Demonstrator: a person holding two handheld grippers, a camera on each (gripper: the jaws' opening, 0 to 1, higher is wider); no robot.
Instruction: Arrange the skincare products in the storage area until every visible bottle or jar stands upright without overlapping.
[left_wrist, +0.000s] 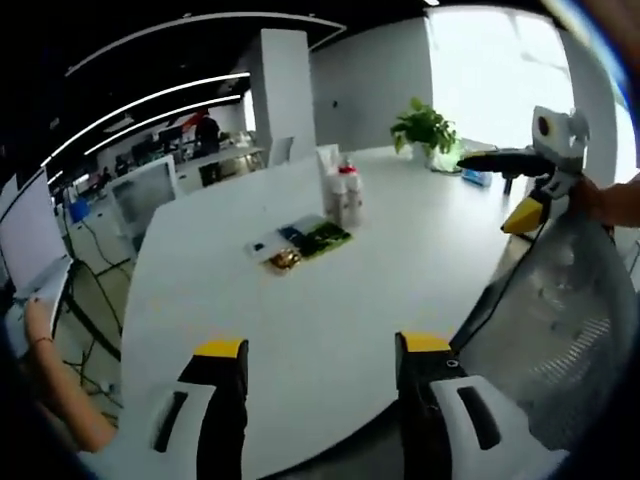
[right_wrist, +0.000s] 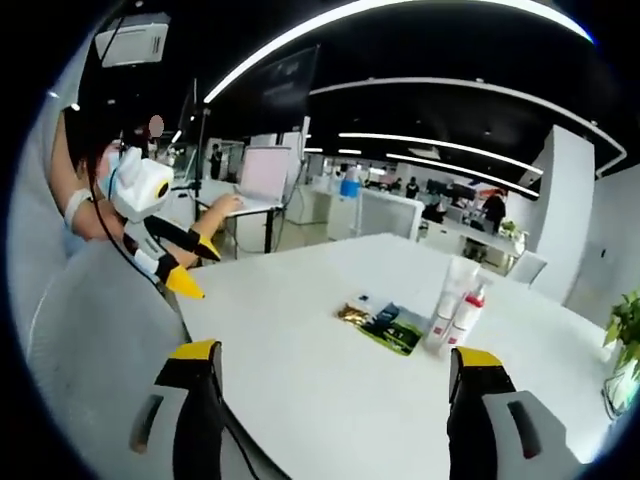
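Two hand-held grippers hover apart from the work surface, both with jaws spread wide and nothing between them. In the left gripper view, the left gripper (left_wrist: 320, 360) sits at the near edge of the white table (left_wrist: 230, 290). Toward the table's middle lie several flat sachets (left_wrist: 300, 243), and just behind them stands a cluster of upright white bottles (left_wrist: 343, 192), one with a red cap. A potted plant (left_wrist: 426, 128) stands farther back, and the right gripper (left_wrist: 525, 215) enters from the right above a mesh chair back (left_wrist: 565, 310). In the right gripper view, the left gripper appears at left, the right gripper (right_wrist: 335, 360) hangs over the table, and the bottles stand right of the sachets.
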